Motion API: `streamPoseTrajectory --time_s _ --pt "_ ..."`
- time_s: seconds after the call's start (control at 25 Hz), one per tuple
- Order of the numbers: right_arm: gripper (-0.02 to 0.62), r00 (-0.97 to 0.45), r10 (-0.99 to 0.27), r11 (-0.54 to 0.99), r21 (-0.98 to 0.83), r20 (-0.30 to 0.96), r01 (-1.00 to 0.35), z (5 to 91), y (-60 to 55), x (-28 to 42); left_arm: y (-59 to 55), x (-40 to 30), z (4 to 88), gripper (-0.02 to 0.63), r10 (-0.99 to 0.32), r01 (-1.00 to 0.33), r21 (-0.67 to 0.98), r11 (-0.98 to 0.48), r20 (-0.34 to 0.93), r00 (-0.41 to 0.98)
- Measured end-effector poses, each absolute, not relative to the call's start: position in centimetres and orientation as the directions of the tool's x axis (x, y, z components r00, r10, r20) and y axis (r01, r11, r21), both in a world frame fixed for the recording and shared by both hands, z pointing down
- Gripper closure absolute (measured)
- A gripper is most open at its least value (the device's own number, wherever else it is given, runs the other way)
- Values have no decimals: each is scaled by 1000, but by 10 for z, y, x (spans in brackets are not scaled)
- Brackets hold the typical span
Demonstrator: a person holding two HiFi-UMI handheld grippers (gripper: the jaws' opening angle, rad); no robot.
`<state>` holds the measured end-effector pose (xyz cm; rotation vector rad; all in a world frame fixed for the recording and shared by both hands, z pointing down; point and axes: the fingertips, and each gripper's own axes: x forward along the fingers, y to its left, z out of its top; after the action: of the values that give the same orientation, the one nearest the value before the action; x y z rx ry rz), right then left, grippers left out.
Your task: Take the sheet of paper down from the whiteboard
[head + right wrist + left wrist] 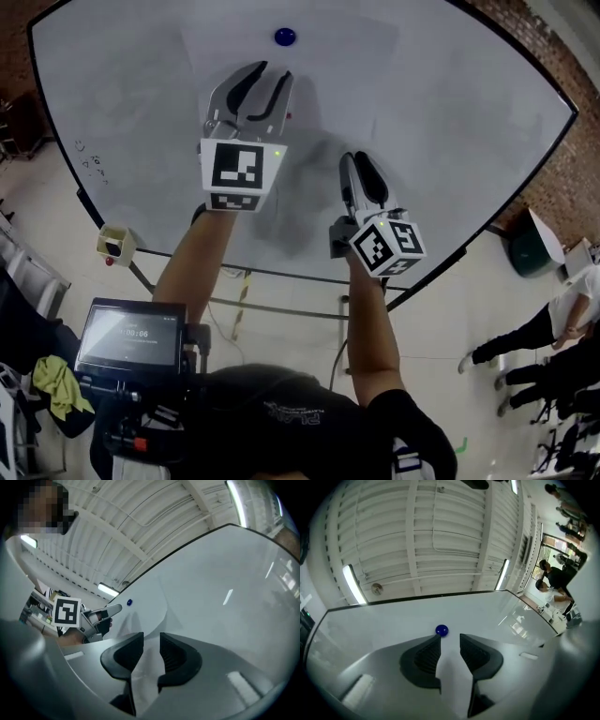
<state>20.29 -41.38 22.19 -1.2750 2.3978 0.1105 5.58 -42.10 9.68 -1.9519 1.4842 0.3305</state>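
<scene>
A white sheet of paper (pixel 336 64) hangs on the whiteboard (pixel 450 141), pinned near its top by a round blue magnet (pixel 284 37). My left gripper (pixel 272 80) is raised against the sheet just below the magnet, jaws apart with nothing pressed between them. In the left gripper view the magnet (pixel 441 630) sits right past the left gripper (pixel 450 640). My right gripper (pixel 359 164) is lower and to the right, also open. The right gripper view shows the right gripper (pixel 151 641), the paper's curved edge (pixel 150 604), the magnet (pixel 129 602) and the left gripper (pixel 104 614).
A small cream box (pixel 116 244) hangs at the whiteboard's lower left edge, near some scribbles (pixel 92 161). A screen on a stand (pixel 131 335) is at my left. People (pixel 548 342) stand at the right, beside a green bin (pixel 530 246).
</scene>
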Motion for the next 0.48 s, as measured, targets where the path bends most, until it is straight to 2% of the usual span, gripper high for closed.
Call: streamPoseTrajectory --time_s 0.24,0.48 --pt "448 -507 -741 635 -214 -441 -742 203 -425 193 -437 41 75 439 -784 -930 -360 -80 -554 282" --pt "430 -540 -716 680 -267 -442 -683 195 -428 186 -441 34 66 431 -785 -938 -339 -74 -561 265"
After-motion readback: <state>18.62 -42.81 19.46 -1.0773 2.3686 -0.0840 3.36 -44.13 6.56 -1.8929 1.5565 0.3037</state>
